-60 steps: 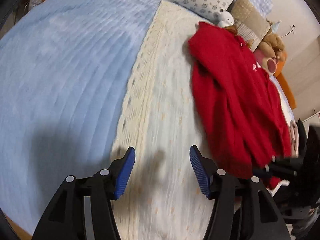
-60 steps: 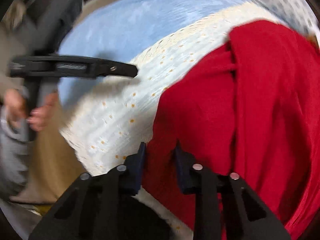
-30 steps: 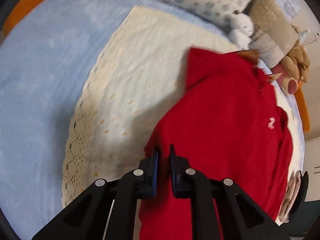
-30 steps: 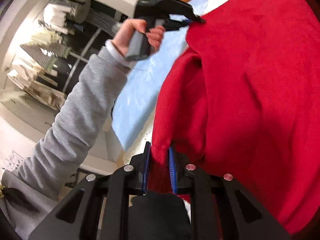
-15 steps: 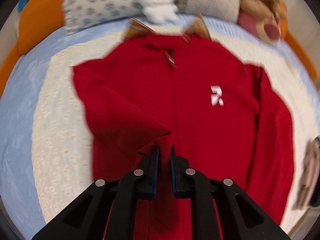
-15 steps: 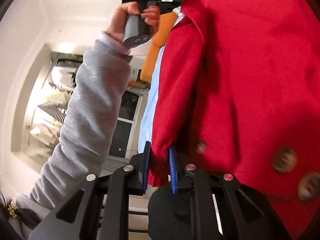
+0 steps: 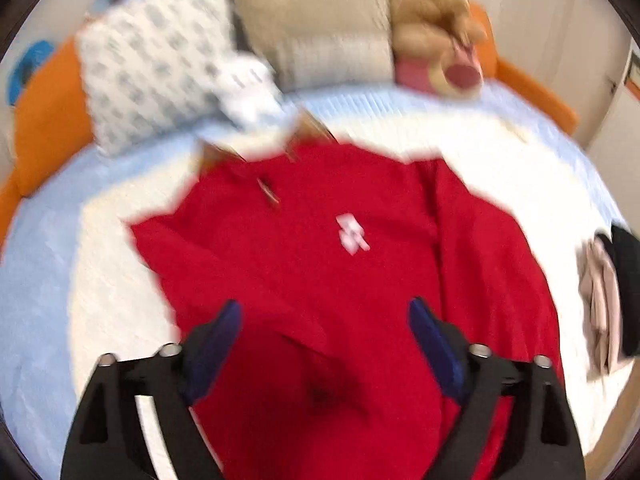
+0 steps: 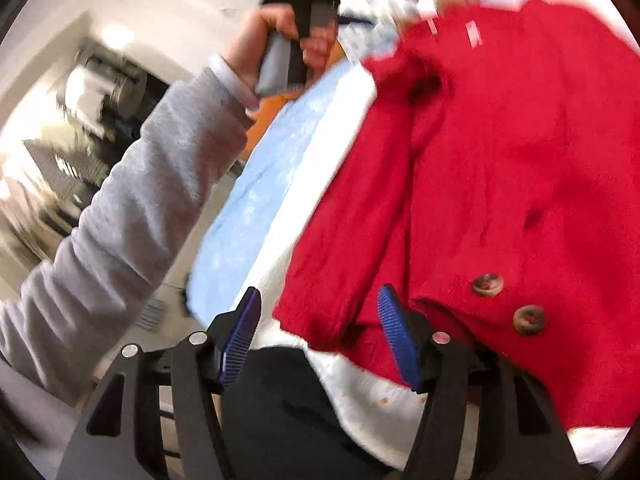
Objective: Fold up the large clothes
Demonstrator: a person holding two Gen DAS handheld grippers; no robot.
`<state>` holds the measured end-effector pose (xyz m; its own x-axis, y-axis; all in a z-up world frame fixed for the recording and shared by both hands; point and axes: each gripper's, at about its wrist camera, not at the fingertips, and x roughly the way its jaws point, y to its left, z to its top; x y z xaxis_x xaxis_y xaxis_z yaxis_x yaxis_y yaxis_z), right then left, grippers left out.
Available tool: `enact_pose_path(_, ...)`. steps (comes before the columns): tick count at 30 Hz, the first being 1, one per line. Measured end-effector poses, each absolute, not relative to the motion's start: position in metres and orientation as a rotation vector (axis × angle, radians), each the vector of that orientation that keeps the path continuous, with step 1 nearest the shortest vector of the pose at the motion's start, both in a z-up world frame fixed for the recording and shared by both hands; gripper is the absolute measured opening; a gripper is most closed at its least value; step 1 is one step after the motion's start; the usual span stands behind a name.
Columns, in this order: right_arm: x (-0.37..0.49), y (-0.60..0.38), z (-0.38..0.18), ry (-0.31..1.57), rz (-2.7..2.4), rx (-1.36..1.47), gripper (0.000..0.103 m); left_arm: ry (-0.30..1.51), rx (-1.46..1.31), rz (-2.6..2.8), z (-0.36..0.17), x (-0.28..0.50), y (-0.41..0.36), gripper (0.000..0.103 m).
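1. My left gripper (image 7: 324, 340) is opening, its blue pads (image 7: 218, 344) spread wide. Nothing is clamped between them; the red cloth lies below the gap.
2. My right gripper (image 8: 320, 332) is opening too, and its ribbed blue pads (image 8: 394, 336) stand apart. The cuff end of a red sleeve (image 8: 320, 320) sits in the gap, but I see neither pad pressing on it.
3. The red cardigan (image 7: 348, 264) lies spread on the bed with its front up. A small white logo (image 7: 352, 234) shows on the chest, and the neck points toward the pillows.
4. In the right wrist view I see two brown buttons (image 8: 508, 300) on the cardigan, close to my right gripper.
5. Under the cardigan lies a cream blanket (image 7: 516, 168), and under that a light blue bed cover (image 7: 36, 264).
6. At the head of the bed I see a patterned pillow (image 7: 148, 76), a beige pillow (image 7: 320, 32), a small white soft toy (image 7: 252, 92) and a brown plush bear (image 7: 436, 36). An orange bed frame (image 7: 44, 120) runs behind them.
7. In the right wrist view, a hand (image 8: 276, 32) in a grey sleeve (image 8: 120, 216) holds the handle of the left gripper above the far edge of the bed.
8. Both views are blurred, so finer detail I cannot tell.
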<state>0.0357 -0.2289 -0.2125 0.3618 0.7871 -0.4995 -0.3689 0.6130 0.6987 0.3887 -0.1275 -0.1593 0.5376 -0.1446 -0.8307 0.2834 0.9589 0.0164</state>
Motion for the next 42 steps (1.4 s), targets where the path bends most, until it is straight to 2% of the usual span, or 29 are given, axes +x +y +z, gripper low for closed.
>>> enact_pose_path(2,0.034,-0.222,-0.19,0.853,0.83,0.457,0.059,0.935,0.167,-0.179,-0.145,0.398,-0.101,0.09)
enact_pose_path(4,0.04,-0.206,-0.177,0.813,0.881,0.381,0.045,0.948,0.136,-0.1,-0.153,0.413,-0.072,0.089)
enact_pose_path(5,0.041,-0.186,-0.173,0.812,0.902,0.308,0.034,0.975,0.106,-0.052,-0.165,0.424,-0.055,0.087)
enact_pose_path(7,0.053,-0.163,-0.174,0.834,0.928,0.214,0.027,1.038,0.031,0.013,-0.192,0.441,-0.028,0.076)
enact_pose_path(8,0.053,-0.159,-0.177,0.846,0.932,0.182,0.024,1.067,-0.033,0.032,-0.208,0.45,-0.012,0.076)
enact_pose_path(11,0.059,-0.143,-0.188,0.875,0.948,0.137,0.024,1.115,-0.197,0.06,-0.25,0.472,0.025,0.074)
enact_pose_path(15,0.063,-0.167,-0.225,0.952,0.901,0.134,0.025,1.115,-0.316,0.056,-0.279,0.511,0.043,0.057)
enact_pose_path(18,0.065,-0.178,-0.238,0.996,0.879,0.143,0.022,1.061,-0.321,0.005,-0.276,0.531,0.033,0.05)
enact_pose_path(20,0.066,-0.18,-0.24,1.01,0.878,0.143,0.022,1.076,-0.235,-0.009,-0.278,0.544,0.013,0.039)
enact_pose_path(21,0.065,-0.179,-0.241,1.016,0.875,0.126,0.02,1.111,-0.187,-0.003,-0.287,0.55,0.002,0.019)
enact_pose_path(24,0.061,-0.173,-0.243,1.005,0.83,0.012,0.017,1.126,-0.164,0.017,-0.296,0.557,-0.013,0.016)
enact_pose_path(30,0.042,-0.177,-0.246,1.002,0.708,-0.168,0.017,1.046,0.024,-0.041,-0.261,0.569,-0.065,0.016)
enact_pose_path(32,0.041,-0.174,-0.256,1.01,0.712,-0.188,0.017,1.045,0.115,-0.004,-0.272,0.577,-0.079,0.018)
enact_pose_path(35,0.038,-0.173,-0.254,0.997,0.711,-0.191,0.018,1.076,0.173,0.054,-0.305,0.584,-0.089,0.028)
enact_pose_path(37,0.033,-0.175,-0.251,0.966,0.728,-0.165,0.019,1.037,0.168,0.079,-0.303,0.571,-0.09,0.03)
enact_pose_path(38,0.035,-0.183,-0.248,0.956,0.737,-0.14,0.023,1.036,0.166,0.081,-0.301,0.568,-0.09,0.038)
enact_pose_path(40,0.031,-0.205,-0.236,0.938,0.762,-0.02,0.044,1.034,0.152,0.056,-0.288,0.559,-0.088,0.059)
enact_pose_path(41,0.029,-0.218,-0.229,0.92,0.774,0.043,0.061,1.025,0.162,0.055,-0.28,0.553,-0.091,0.064)
enact_pose_path(42,0.023,-0.237,-0.22,0.886,0.768,0.114,0.069,1.006,0.194,0.038,-0.265,0.539,-0.099,0.076)
